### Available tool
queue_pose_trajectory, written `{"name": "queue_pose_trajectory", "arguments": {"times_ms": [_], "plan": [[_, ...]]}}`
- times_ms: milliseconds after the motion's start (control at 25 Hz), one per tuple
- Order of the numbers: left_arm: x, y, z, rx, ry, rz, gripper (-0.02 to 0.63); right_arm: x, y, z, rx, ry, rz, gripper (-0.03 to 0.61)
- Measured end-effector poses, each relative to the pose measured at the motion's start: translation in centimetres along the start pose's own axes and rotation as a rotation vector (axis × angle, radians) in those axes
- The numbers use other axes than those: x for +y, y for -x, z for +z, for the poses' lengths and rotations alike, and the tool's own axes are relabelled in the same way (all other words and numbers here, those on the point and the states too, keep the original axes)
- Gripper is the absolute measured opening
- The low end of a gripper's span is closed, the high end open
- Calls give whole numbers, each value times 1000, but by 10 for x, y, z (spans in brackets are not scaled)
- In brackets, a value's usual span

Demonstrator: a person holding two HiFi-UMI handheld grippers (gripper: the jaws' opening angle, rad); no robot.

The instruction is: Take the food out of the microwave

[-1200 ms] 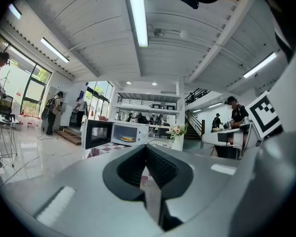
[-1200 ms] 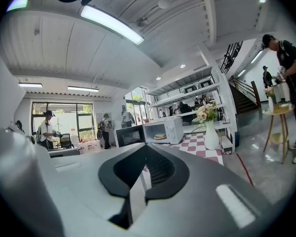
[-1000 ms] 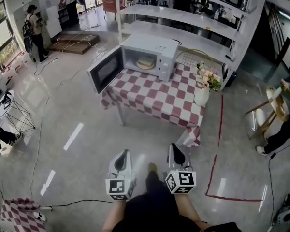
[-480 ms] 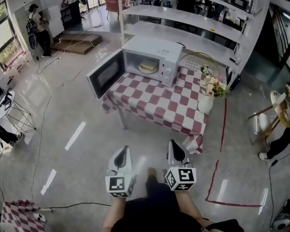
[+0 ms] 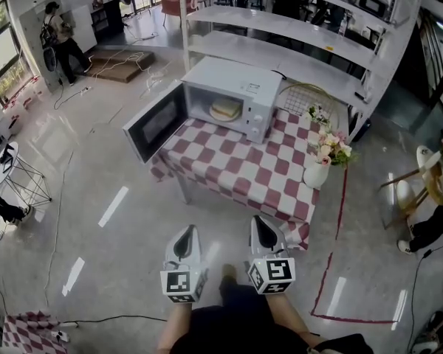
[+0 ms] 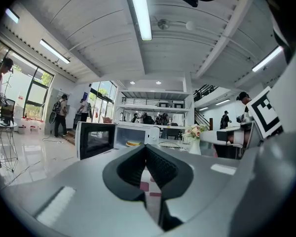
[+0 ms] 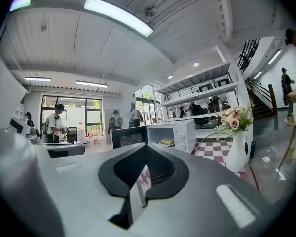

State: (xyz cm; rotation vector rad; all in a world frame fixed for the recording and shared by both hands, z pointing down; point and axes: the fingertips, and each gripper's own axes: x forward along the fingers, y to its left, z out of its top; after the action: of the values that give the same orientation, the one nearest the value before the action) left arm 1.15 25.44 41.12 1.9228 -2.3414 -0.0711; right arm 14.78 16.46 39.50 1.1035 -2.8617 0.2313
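A white microwave (image 5: 236, 93) stands on a table with a red-and-white checked cloth (image 5: 244, 169). Its door (image 5: 153, 124) hangs open to the left. A flat round piece of food (image 5: 225, 110) lies inside. Both gripper views show the microwave (image 6: 138, 134) (image 7: 175, 131) and the food (image 6: 133, 143) (image 7: 166, 142) far ahead. My left gripper (image 5: 185, 232) and right gripper (image 5: 261, 222) are held side by side over the floor, short of the table's near edge. Both are shut with nothing between their jaws, as the left gripper (image 6: 146, 149) and right gripper (image 7: 147, 163) views show.
A white vase of flowers (image 5: 319, 169) stands at the table's right corner, and a wire basket (image 5: 304, 96) sits behind the microwave. A tall white shelf rack (image 5: 295, 35) backs the table. Red tape (image 5: 326, 271) marks the floor on the right. People (image 5: 63, 43) stand far left among cables.
The table and microwave have drawn nearer and lower in the head view as the person walks toward them. Both grippers stay shut and side by side.
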Motion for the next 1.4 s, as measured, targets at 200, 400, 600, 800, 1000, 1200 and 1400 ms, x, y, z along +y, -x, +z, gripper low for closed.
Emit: {"name": "queue_pose_trajectory", "arguments": {"times_ms": [200,400,600,800,1000,1200,1400], "plan": [[4,-37,3,1,3,6,11,-18,-34,4,10,0,10,0],[13,-71,2,7,2,27,11,-35,-68,6,24,4,23,0],[26,-101,4,7,-8,59,11,-56,-100,8,31,5,11,0],[35,-128,3,14,-14,80,11,-70,-129,8,41,-8,17,0],[41,-148,8,1,-27,98,11,-78,-151,13,29,-7,35,0],[42,-162,7,-6,-41,99,11,-85,-166,9,23,-13,48,0],[39,-165,5,-9,-43,98,11,-90,-172,4,25,-21,51,0]]}}
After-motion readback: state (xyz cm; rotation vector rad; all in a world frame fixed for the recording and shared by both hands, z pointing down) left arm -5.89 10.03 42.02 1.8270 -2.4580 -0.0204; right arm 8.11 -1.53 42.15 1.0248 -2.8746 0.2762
